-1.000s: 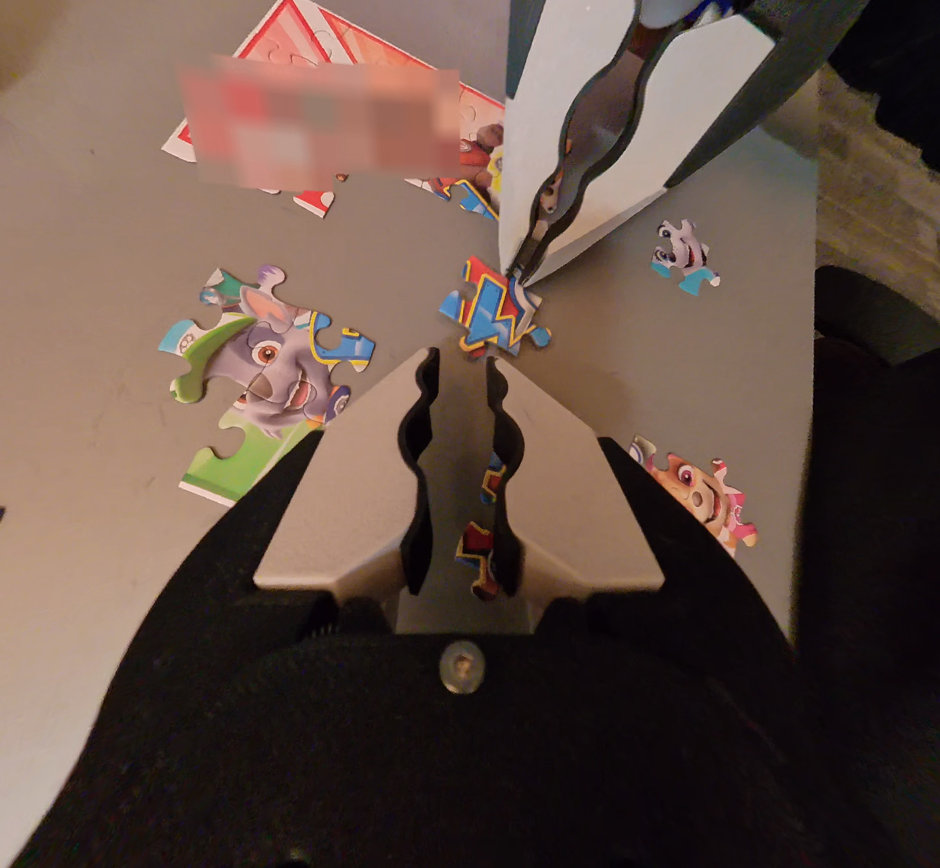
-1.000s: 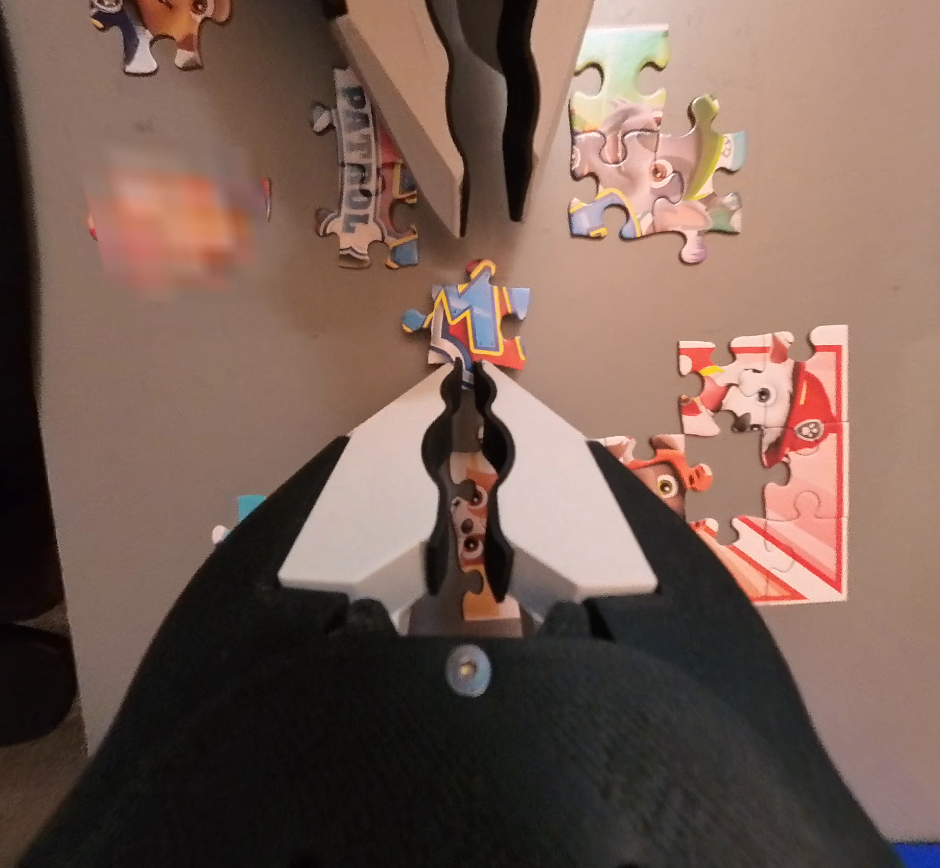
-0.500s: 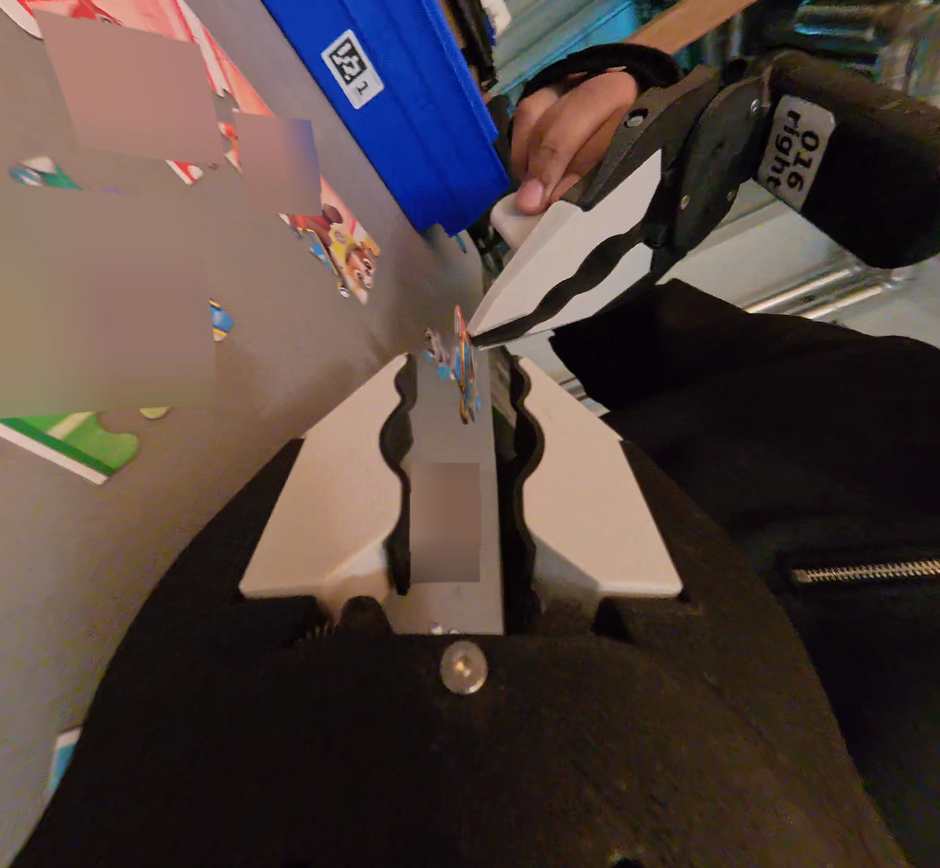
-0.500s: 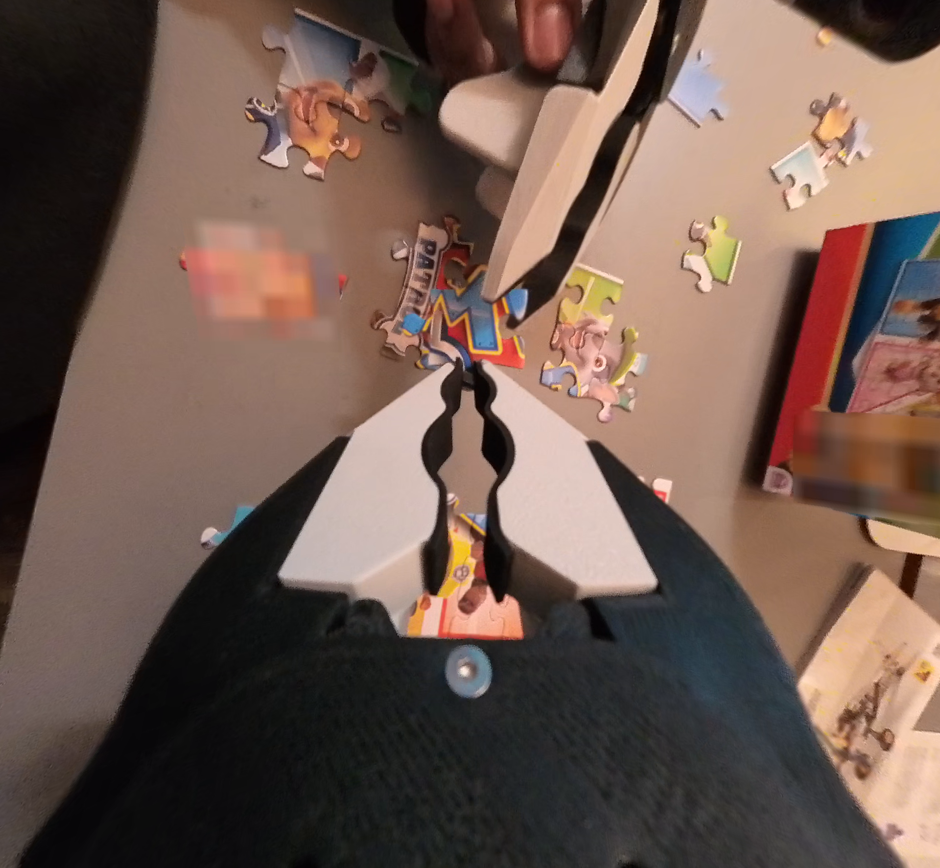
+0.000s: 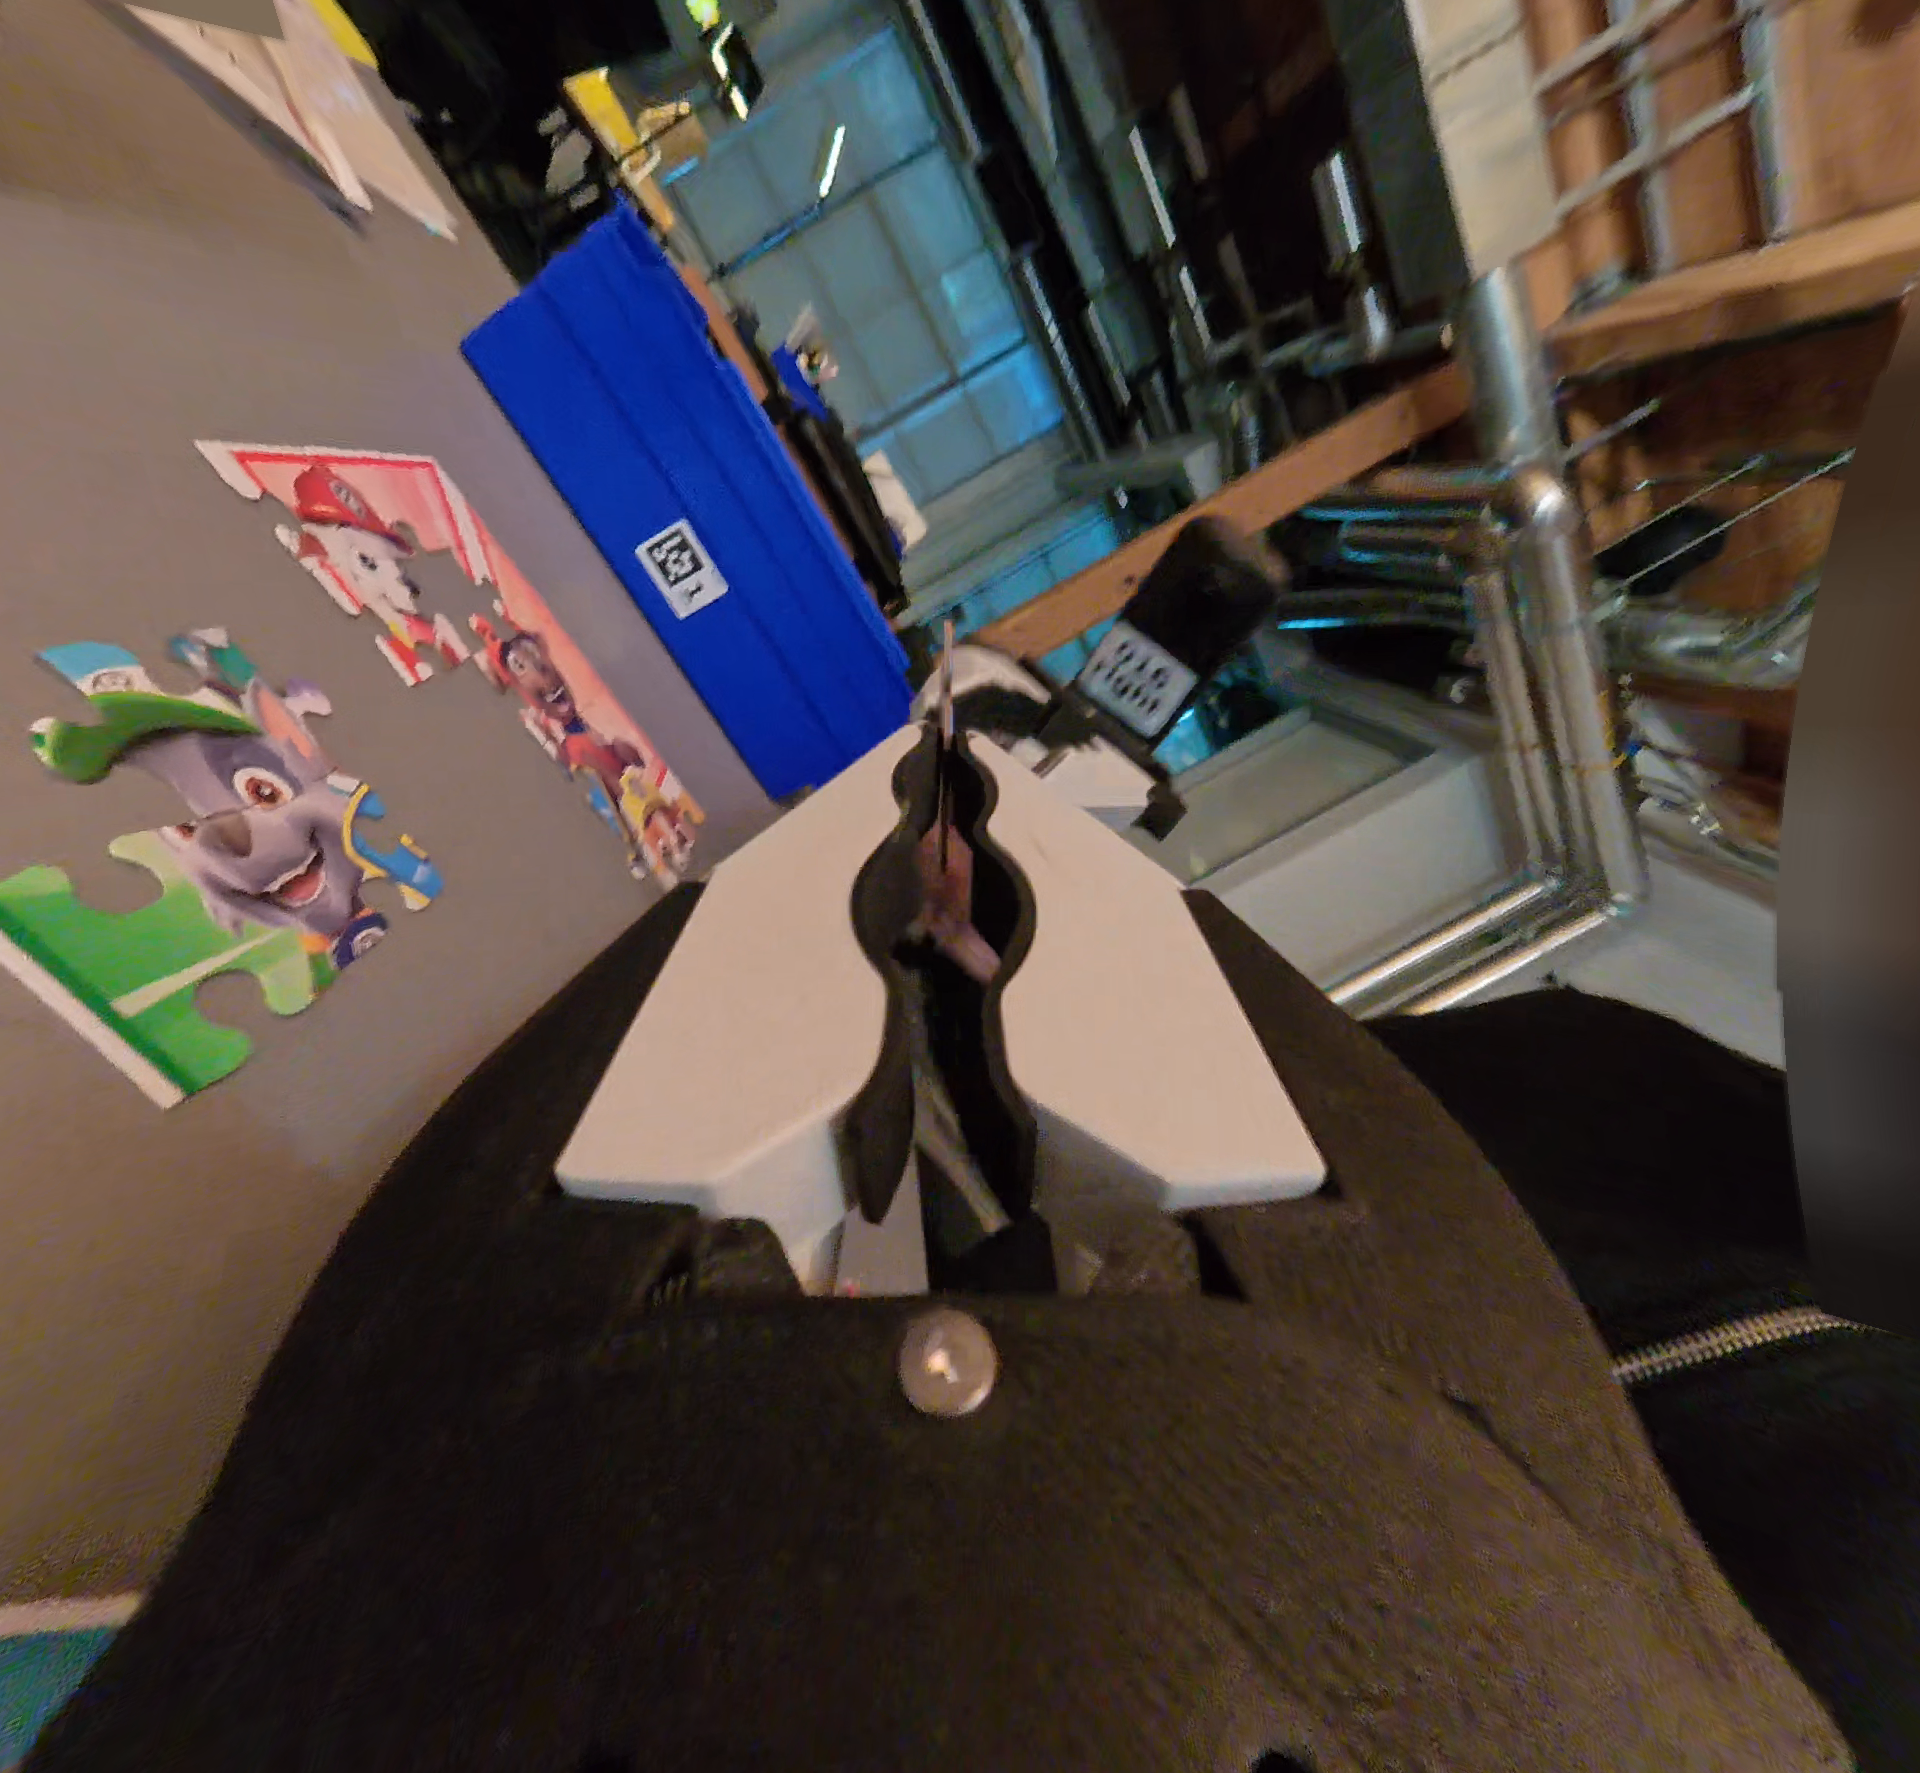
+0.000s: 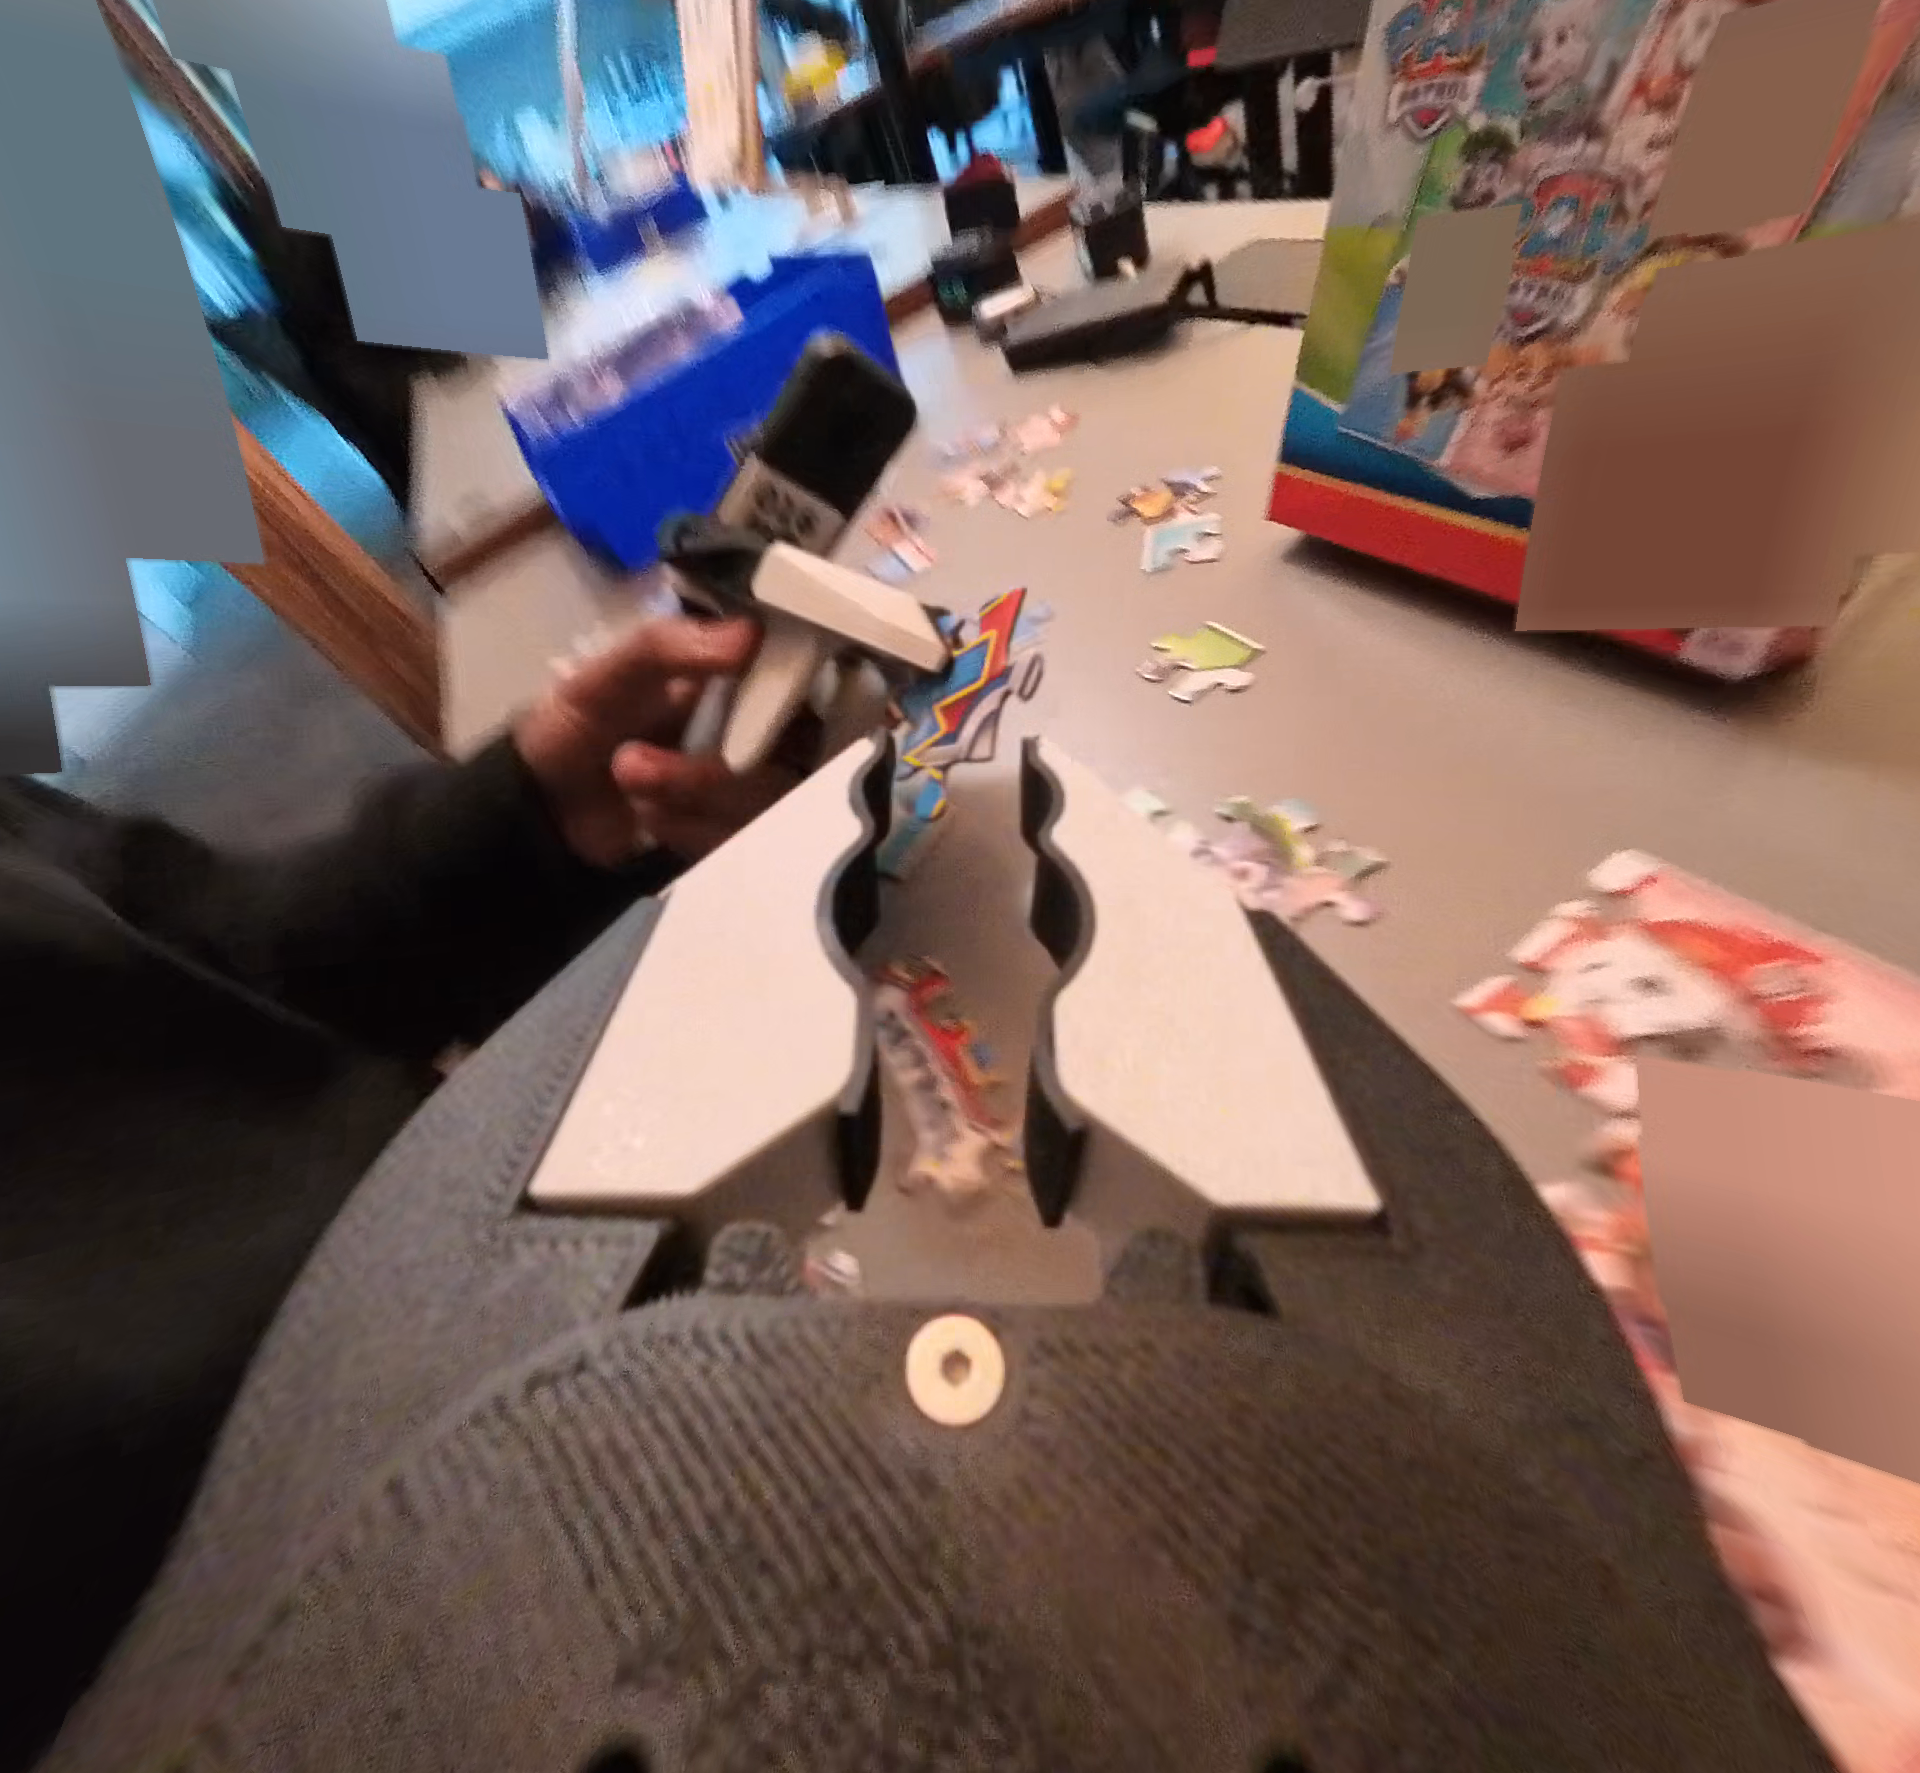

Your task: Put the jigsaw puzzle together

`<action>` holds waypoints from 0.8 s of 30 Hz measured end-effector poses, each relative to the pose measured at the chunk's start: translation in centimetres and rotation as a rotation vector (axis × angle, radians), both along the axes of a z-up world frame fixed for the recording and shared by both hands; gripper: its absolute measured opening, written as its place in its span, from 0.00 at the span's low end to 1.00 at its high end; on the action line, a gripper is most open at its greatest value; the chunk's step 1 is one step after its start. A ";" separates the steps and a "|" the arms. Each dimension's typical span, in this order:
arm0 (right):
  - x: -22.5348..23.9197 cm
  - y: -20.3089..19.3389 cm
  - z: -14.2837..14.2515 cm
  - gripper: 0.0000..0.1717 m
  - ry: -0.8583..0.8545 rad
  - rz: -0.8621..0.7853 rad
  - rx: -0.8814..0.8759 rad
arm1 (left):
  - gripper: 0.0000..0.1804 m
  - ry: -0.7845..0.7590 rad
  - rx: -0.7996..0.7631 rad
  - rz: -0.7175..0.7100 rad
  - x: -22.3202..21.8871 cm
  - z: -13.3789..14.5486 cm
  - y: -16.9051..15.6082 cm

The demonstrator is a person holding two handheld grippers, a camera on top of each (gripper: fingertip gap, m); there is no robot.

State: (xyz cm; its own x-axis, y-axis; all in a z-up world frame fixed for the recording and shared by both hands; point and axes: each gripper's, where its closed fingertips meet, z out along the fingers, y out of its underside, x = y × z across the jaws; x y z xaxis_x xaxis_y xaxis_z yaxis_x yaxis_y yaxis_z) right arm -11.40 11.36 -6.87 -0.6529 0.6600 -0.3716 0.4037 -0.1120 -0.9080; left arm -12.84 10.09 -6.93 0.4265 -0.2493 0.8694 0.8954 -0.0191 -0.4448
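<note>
My left gripper (image 5: 943,741) is shut on a thin jigsaw piece (image 5: 945,684), seen edge-on and sticking out past its tips. The right wrist view shows the same blue, red and yellow piece (image 6: 971,674) pinched at its upper left by the left gripper (image 6: 940,658), which a hand (image 6: 623,715) holds above the grey table (image 6: 1455,736). My right gripper (image 6: 956,747) is open. The piece's lower end hangs just inside its left finger (image 6: 873,788), with a clear gap to the right finger. Part of the right gripper (image 5: 1143,684) shows beyond the left tips.
A joined red-bordered section (image 5: 395,560) and a grey-dog section (image 5: 208,850) lie on the table. A blue bin (image 5: 675,518) stands behind them. The puzzle box (image 6: 1507,269) stands at the right. Loose pieces (image 6: 1205,658) lie scattered. My two grippers' fingertips are within a few centimetres of each other.
The right gripper lifted the blue-red piece off the table. The left gripper's pads closed on it, and the right gripper's jaws opened and let it go. Both cameras tilted up from the table.
</note>
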 end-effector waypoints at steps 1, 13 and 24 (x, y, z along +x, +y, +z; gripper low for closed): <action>0.1 -0.3 0.2 0.14 -0.028 0.006 -0.102 | 0.00 -0.010 0.027 0.012 0.1 0.4 0.1; 1.1 1.5 -2.5 0.00 -0.343 0.248 -0.170 | 0.17 0.151 -0.157 0.038 2.3 -1.5 -0.5; 1.8 0.3 -10.1 0.00 -0.728 0.420 0.058 | 0.13 0.718 -0.841 -0.046 4.4 -10.2 -1.5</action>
State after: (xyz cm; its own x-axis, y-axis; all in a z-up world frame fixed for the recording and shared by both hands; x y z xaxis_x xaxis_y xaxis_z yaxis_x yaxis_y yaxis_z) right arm -9.57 11.65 -16.98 -0.4587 0.4470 -0.7679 0.8885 0.2175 -0.4041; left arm -8.42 8.57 -17.14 0.9052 0.2762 0.3231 0.4251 -0.5855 -0.6902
